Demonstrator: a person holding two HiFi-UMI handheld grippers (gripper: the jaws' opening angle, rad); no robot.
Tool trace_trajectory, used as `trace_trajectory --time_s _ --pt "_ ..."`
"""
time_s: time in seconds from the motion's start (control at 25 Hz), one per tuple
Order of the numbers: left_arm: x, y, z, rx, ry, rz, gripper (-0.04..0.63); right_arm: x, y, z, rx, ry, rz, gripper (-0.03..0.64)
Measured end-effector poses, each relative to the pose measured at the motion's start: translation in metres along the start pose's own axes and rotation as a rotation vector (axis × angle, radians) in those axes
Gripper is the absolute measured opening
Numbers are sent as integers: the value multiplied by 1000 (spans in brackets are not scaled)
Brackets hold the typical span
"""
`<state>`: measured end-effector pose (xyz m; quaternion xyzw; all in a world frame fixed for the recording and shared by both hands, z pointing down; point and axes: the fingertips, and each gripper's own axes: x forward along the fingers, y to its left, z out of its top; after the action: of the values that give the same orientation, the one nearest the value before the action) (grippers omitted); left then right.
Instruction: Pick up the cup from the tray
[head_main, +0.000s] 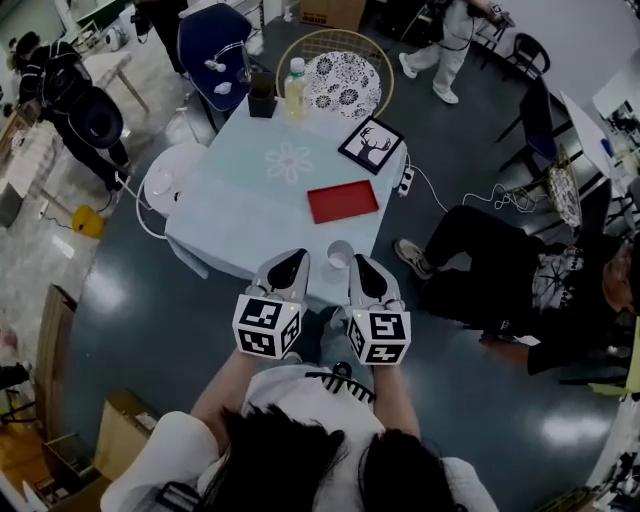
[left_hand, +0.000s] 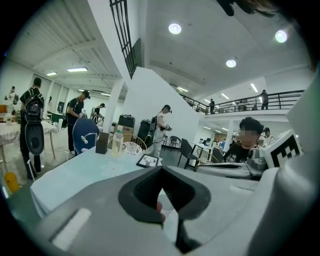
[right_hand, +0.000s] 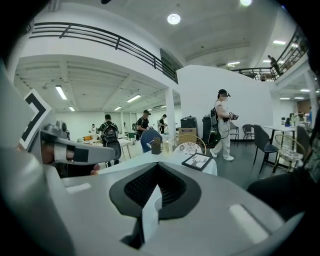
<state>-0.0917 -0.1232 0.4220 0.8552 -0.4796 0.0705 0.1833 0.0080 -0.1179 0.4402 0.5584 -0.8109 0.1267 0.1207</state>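
Note:
A white paper cup (head_main: 338, 256) hangs at the near edge of the pale blue table (head_main: 240, 200), just left of my right gripper (head_main: 365, 266). That gripper is shut on the cup's thin wall: in the right gripper view a white sliver of the cup (right_hand: 149, 214) is pinched between the dark pads of the right gripper (right_hand: 151, 202). The red tray (head_main: 342, 201) lies bare on the table beyond the cup. My left gripper (head_main: 288, 263) is beside the cup on its left, jaws together and holding nothing. Past the left gripper's (left_hand: 176, 222) pads, the cup (left_hand: 168, 199) shows faintly.
On the table are a framed deer picture (head_main: 371, 144), a bottle (head_main: 294, 88) and a dark box (head_main: 262, 95). A round wire chair (head_main: 340, 80) and a blue chair (head_main: 215, 45) stand behind it. A person (head_main: 520, 285) sits at the right.

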Motion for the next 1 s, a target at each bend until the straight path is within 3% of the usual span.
trace_trajectory --time_s 0.4,1.0 --pt "-5 -4 -9 43 18 -2 0 -13 3 -5 -7 23 -25 20" --pt "-12 -11 -9 37 2 -4 0 -18 12 -6 -12 25 -1 20"
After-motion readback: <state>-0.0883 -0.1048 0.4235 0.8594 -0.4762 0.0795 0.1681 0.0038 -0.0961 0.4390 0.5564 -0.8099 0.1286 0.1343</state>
